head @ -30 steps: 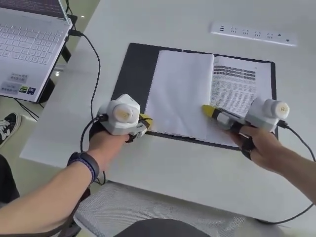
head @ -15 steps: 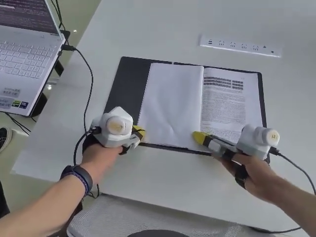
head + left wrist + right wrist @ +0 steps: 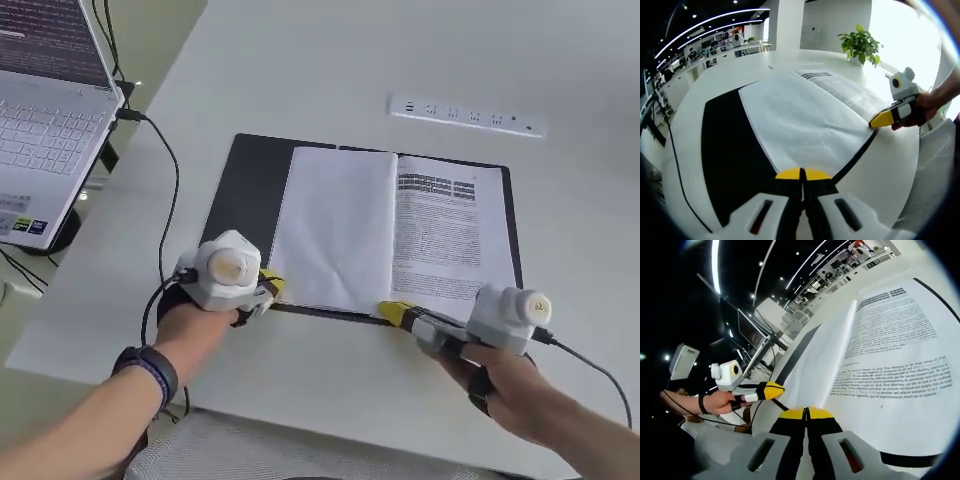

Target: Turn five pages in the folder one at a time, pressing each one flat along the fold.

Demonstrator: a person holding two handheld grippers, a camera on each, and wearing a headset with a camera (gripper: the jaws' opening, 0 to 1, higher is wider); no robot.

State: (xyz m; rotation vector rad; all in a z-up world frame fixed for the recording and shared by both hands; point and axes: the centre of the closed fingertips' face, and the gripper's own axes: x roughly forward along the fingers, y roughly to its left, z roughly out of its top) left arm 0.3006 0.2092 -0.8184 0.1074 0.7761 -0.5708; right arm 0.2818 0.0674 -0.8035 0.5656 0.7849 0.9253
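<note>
The folder lies open on the white table, its black inside cover [image 3: 245, 190] bare at the left. A blank white page [image 3: 335, 225] lies left of the fold and a printed page [image 3: 450, 230] right of it. My left gripper [image 3: 268, 287] is shut with nothing in it and rests at the folder's near left edge, its yellow tips [image 3: 802, 174] over the black cover [image 3: 730, 150]. My right gripper [image 3: 392, 313] is shut and empty, its tip at the folder's near edge by the fold. In the right gripper view its tips [image 3: 806, 413] point along the printed page [image 3: 890, 340].
A laptop [image 3: 40, 110] stands at the far left with a black cable [image 3: 165, 200] running toward my left hand. A white power strip [image 3: 465, 115] lies beyond the folder. A mesh chair seat [image 3: 300, 455] is below the table's near edge.
My right gripper has drawn back along the fold from mid-page to the folder's near edge. The left gripper has stayed at the near left edge. The head camera has shifted.
</note>
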